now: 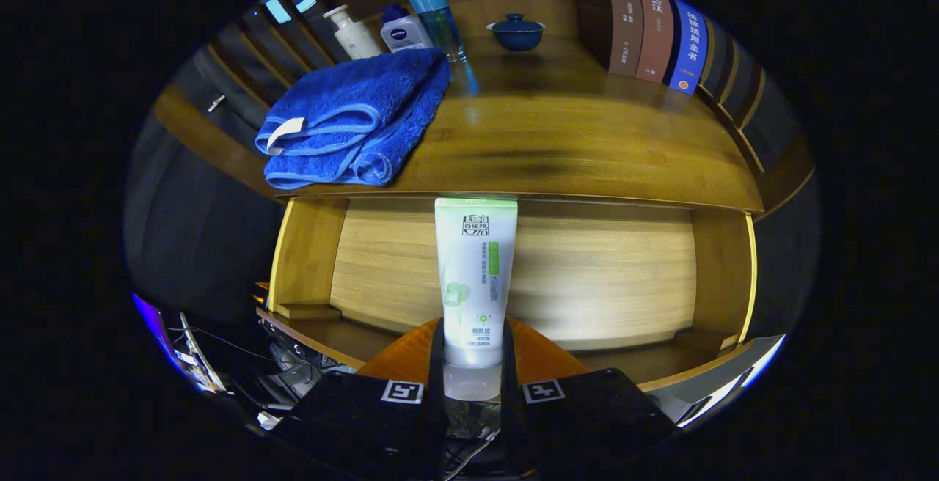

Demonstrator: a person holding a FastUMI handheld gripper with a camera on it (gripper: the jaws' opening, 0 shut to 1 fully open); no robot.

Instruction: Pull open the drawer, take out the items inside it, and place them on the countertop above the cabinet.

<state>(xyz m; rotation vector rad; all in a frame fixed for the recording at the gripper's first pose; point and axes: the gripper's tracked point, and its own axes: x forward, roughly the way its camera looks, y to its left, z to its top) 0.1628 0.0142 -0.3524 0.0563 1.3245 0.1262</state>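
My tool [474,364] has its two fingers closed onto the cap end of a white tube [475,283], one finger pressing each side, with only the tube's width between them. The tube stands upright from the fingers, its crimped flat end on top, level with the front edge of the desk [587,151]. It is held over the open drawer [587,276], whose pale wood bottom lies bare behind it; the drawer's side walls rise left and right, and its front rail runs just ahead of my fingers. On the desk, a folded blue towel [352,125] lies at the front left corner, one fold hanging slightly past the edge, a small white tag showing on its left side. Behind the towel, along the back edge, stand a white pump bottle [351,32], a white bottle with a dark cap [403,29] and a clear blue tumbler [439,25], close together. A dark blue lidded bowl [516,32] sits near the middle of the back edge, apart from the bottles. A row of books [653,30] stands upright at the back right corner. The middle of the desk is bare wood with a dark shadow across it.
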